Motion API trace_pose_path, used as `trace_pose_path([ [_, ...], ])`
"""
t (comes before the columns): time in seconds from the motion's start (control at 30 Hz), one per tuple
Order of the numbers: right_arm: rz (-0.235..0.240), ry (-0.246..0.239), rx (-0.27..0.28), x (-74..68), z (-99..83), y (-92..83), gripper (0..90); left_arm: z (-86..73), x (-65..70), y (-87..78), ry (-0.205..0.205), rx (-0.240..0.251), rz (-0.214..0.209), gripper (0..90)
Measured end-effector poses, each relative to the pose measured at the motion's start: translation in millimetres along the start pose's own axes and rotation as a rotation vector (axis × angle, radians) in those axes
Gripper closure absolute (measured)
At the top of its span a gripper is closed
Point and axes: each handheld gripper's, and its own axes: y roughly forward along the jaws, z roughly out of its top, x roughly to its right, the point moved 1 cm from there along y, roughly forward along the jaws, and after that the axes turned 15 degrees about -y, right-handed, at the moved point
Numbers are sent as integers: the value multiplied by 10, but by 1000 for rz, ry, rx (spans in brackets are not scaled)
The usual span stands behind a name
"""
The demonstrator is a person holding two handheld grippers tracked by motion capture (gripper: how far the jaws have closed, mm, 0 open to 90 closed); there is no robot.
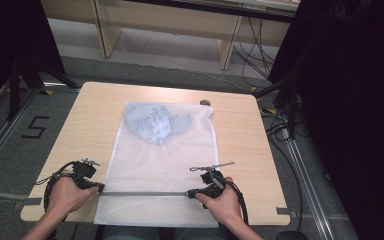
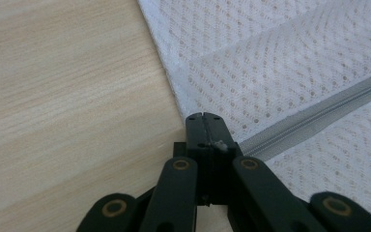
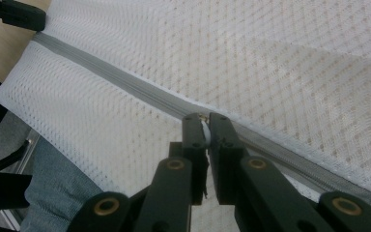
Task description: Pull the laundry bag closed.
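Mesh bag [image 1: 155,170] held at its zipper [image 1: 145,193]

Near the surface's [image 1: 240,130] front edge, left claw [image 1: 99,188] clenched on the zipper's end, right claw [image 1: 190,192] clenched on its white pull [image 3: 206,131].

Both forearms come in from 6 o'clock. The left gripper [image 1: 98,188] points to 3 o'clock, jaws pinched together. The right gripper [image 1: 190,192] points to 9 o'clock, jaws squeezed tight too.

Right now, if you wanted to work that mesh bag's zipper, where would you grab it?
Probably by the small pull tab on the grey zipper, coming along the zipper line from its right end: it sticks up from the flat mesh bag. The right gripper pinches it there.
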Motion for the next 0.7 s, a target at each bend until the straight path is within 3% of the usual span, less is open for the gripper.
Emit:
trace_pose_path([
  [0.1, 3, 1, -22, 16, -14, -16, 869, 3, -6, 0, 9, 0, 0, 900],
  [0.17, -8, 11, -2, 20, -18, -12, 868, 5, -13, 0, 17, 1, -4, 900],
  [0.37, -8, 18, -6, 50, -41, -47, 868, -1, 0, 0, -1, 0, -1, 900],
  [0.53, -5, -4, 0, 84, -57, -56, 868, 3, -8, 0, 11, -1, -3, 900],
  [0.57, -12, 5, -3, 82, -59, -60, 869, -1, 0, 0, -2, 0, -1, 900],
  [0.67, -15, 10, 0, 92, -66, -67, 868, 3, -11, 1, 12, 1, -4, 900],
  [0.7, -18, 11, -5, 99, -70, -72, 868, -2, -3, 0, -5, 2, -5, 900],
])
